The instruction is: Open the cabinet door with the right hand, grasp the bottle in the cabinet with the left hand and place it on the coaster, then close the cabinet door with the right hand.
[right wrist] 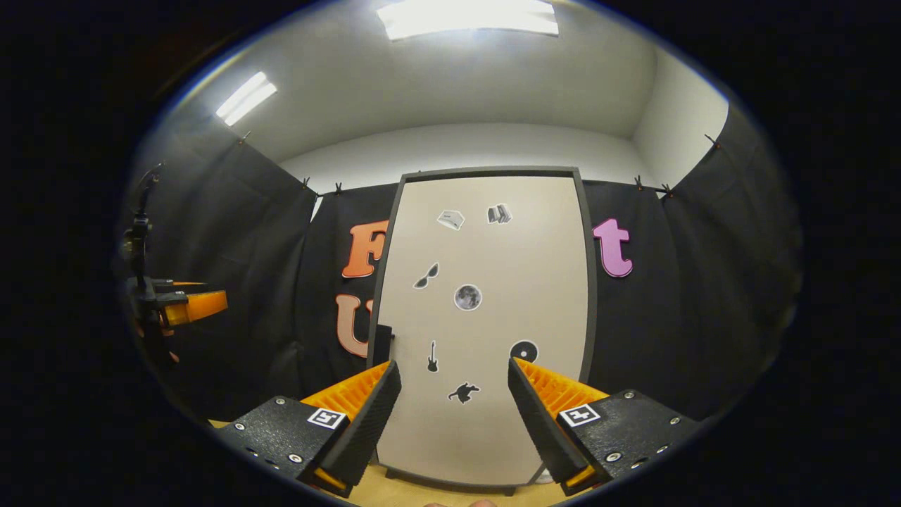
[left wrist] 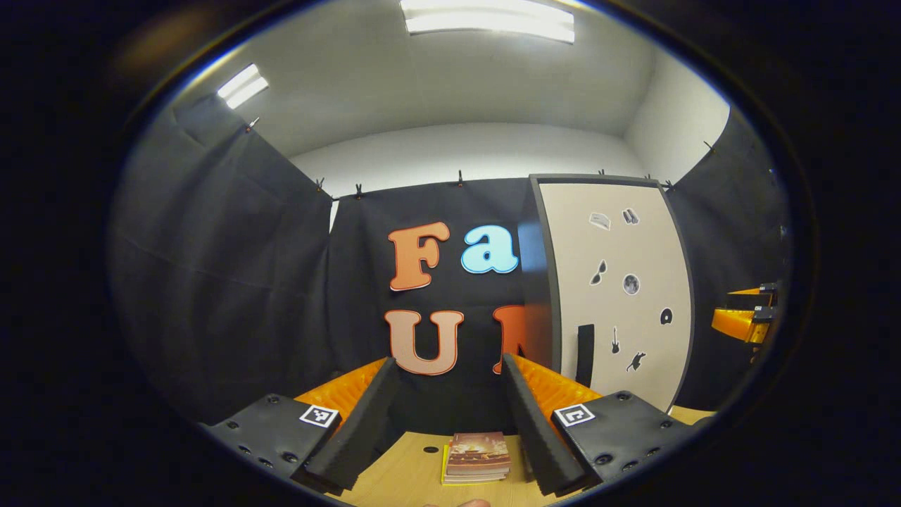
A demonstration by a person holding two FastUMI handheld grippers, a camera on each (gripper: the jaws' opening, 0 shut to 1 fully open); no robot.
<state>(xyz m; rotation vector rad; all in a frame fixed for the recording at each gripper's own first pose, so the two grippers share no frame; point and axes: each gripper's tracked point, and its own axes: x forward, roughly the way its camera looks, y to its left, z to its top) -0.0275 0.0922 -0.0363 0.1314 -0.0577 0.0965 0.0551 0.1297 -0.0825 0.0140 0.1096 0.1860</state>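
The booth was walled in black cloth point(left wrist: 225, 282) under a white ceiling with two lights point(left wrist: 489, 20) counted. A wooden table point(left wrist: 408, 479) was seen below, and one tall cabinet point(right wrist: 486, 317) was stood on it with its door shut and seven small stickers point(right wrist: 467, 296) stuck on; whatever's inside couldn't be seen. One stack of books point(left wrist: 479, 458) was laid flat. The left gripper point(left wrist: 450, 422) and right gripper point(right wrist: 454, 422) were both held spread apart, nothing gripped.

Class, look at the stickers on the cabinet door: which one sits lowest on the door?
The cat-shaped sticker is lowest on the cabinet door. The guitar sticker and the disc sticker sit just above it; the rest are higher still.
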